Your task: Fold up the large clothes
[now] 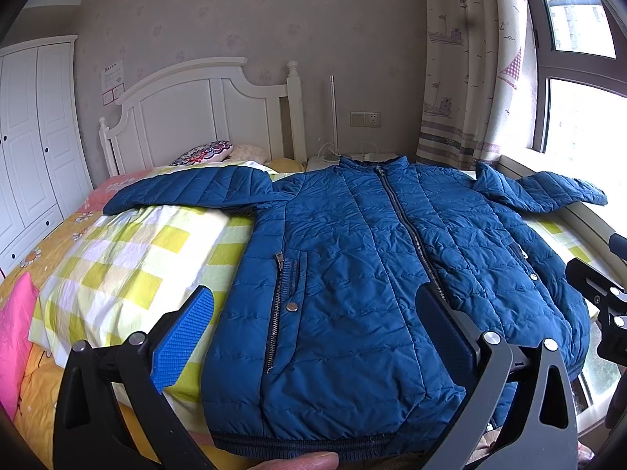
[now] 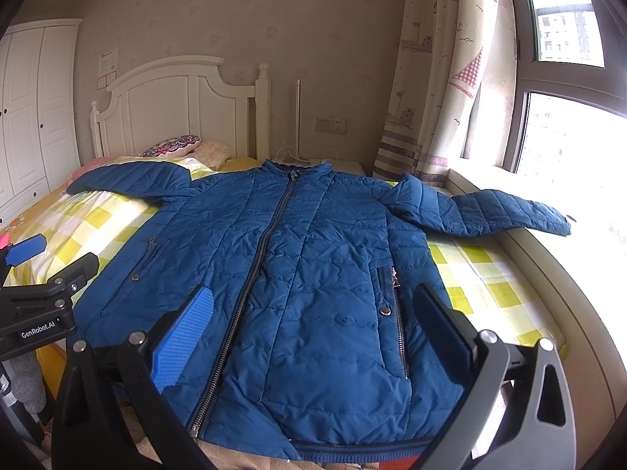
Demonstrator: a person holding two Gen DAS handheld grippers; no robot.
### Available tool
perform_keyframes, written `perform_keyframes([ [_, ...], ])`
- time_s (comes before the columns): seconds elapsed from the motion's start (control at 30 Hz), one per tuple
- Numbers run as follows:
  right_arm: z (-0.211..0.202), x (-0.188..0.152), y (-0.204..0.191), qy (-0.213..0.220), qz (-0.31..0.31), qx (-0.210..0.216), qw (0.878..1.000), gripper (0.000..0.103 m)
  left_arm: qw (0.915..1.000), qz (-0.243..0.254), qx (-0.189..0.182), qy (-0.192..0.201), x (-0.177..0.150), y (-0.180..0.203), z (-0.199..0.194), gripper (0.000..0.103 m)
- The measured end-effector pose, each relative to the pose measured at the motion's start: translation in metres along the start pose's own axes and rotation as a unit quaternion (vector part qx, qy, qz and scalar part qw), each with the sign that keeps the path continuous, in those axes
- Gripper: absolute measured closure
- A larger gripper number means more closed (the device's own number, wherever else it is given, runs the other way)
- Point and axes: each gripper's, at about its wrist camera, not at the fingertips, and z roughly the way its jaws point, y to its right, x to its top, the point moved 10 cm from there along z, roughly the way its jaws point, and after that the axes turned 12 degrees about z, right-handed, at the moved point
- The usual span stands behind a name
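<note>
The big blue jacket (image 1: 352,274) lay flat on the bed (image 1: 129,258), front side up, zipped all the way, with its bottom edge near the foot of the bed where the person stood. It was spread out like that so its shape was easy to see and easy to fold. One sleeve (image 1: 184,192) stretched out over the yellow checked sheet, and the other sleeve (image 2: 482,211) reached across to the window ledge (image 2: 548,243) (its cuff rested right on it). The left hand-held gripper (image 1: 313,333) hung above the bottom part of the jacket with its two fingers wide apart and nothing between them. The right hand-held gripper (image 2: 317,333) did the same on the other side of the zipper (image 2: 258,266), also wide apart and holding nothing. I think they waited there, side by side, because no fold had begun yet, and the sleeves would likely need to come in first.
</note>
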Motion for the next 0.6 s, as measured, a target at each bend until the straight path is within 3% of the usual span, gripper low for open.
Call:
perform_keyframes([
  [0.6, 0.0004, -0.0013, -0.0004, -0.002, 0.001, 0.002, 1.000, 0.002, 1.0000, -0.002, 0.000, -0.002, -0.0033, -0.0027, 0.0021, 0.004],
])
